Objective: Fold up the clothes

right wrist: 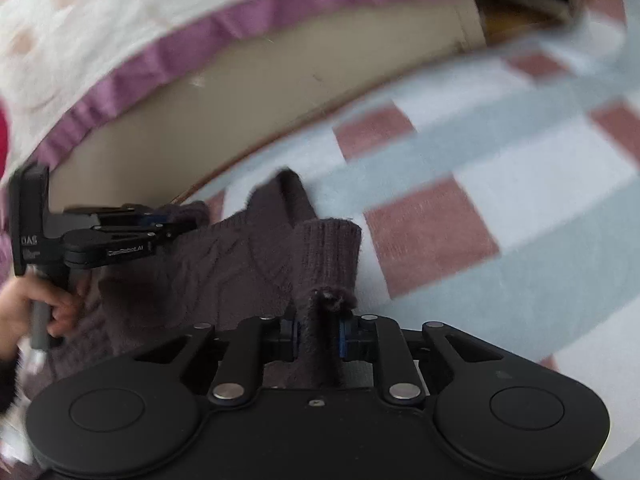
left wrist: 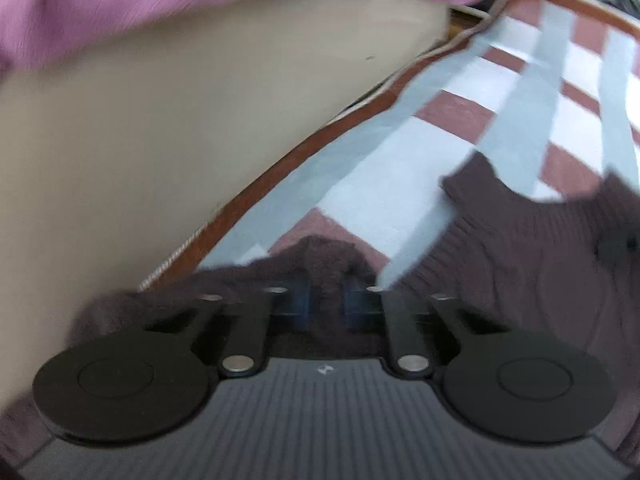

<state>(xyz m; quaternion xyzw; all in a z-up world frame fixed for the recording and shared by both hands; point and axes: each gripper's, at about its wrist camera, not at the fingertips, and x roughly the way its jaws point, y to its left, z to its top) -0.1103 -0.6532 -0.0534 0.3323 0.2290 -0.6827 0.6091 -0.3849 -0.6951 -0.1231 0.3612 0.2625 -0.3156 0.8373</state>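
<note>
**Both grippers clamp a dark knit sweater over a checked blanket**

Across the lower half of both wrist views lies the dark purple-brown knit sweater (left wrist: 540, 264), spread on a checked blanket (left wrist: 460, 148) of pale blue, white and dusty-red squares. At the bottom centre of the right wrist view, the right gripper (right wrist: 318, 338) has its jaws closed on a ribbed, cuff-like end of the sweater (right wrist: 248, 264), which stands up as a folded tube just above the fingers. At the bottom centre of the left wrist view, the left gripper (left wrist: 326, 304) likewise pinches a fuzzy bunch of the knit between its blue-padded fingers, with the rest of the garment running off to the lower right of that frame.

Seen from the right wrist camera, the left gripper (right wrist: 182, 224) sits at the left edge of the frame, its tips buried in the sweater's edge, and a hand (right wrist: 28, 312) holds its handle below.

Beyond the blanket's brown-trimmed border (left wrist: 280, 172), a plain beige surface (left wrist: 160, 140) fills the left and middle of the frames. Along the top runs a purple-edged fabric (right wrist: 192, 36), white with a faint pattern in the right wrist view. Both views are motion-blurred.
</note>
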